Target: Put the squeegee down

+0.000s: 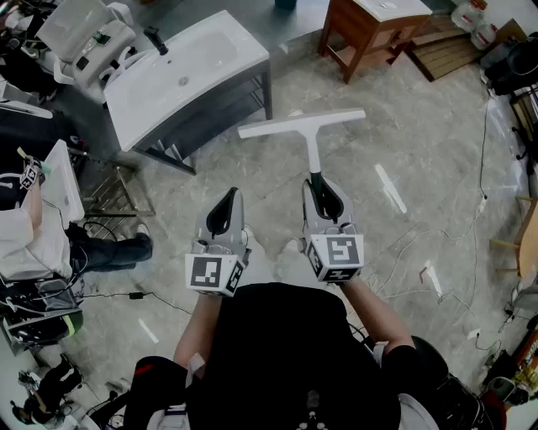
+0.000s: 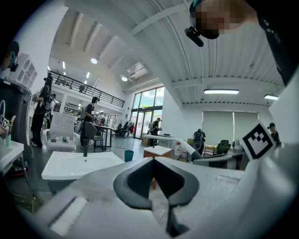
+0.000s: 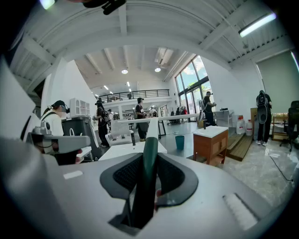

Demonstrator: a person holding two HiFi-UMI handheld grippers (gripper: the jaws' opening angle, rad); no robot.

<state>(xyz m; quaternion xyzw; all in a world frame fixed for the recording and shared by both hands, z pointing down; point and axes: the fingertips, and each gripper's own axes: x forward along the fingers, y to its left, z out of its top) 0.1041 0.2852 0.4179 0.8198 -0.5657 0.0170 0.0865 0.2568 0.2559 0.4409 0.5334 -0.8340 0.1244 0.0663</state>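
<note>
The squeegee [image 1: 303,124] has a white T-shaped blade and a dark green handle. It is held out level above the stone floor, blade away from me. My right gripper [image 1: 324,198] is shut on the handle's near end. In the right gripper view the green handle [image 3: 148,158] runs straight out between the dark pads to the white blade [image 3: 161,119]. To its left, my left gripper [image 1: 223,210] hangs at the same height with its jaws shut and nothing in them. In the left gripper view the left gripper [image 2: 154,161] shows its tips meeting.
A white sink basin [image 1: 189,71] on a grey stand is ahead to the left. A wooden cabinet [image 1: 370,25] stands ahead to the right, with a wooden platform [image 1: 445,50] beside it. White strips [image 1: 389,187] and cables [image 1: 437,243] lie on the floor. A person's leg [image 1: 109,248] is at left.
</note>
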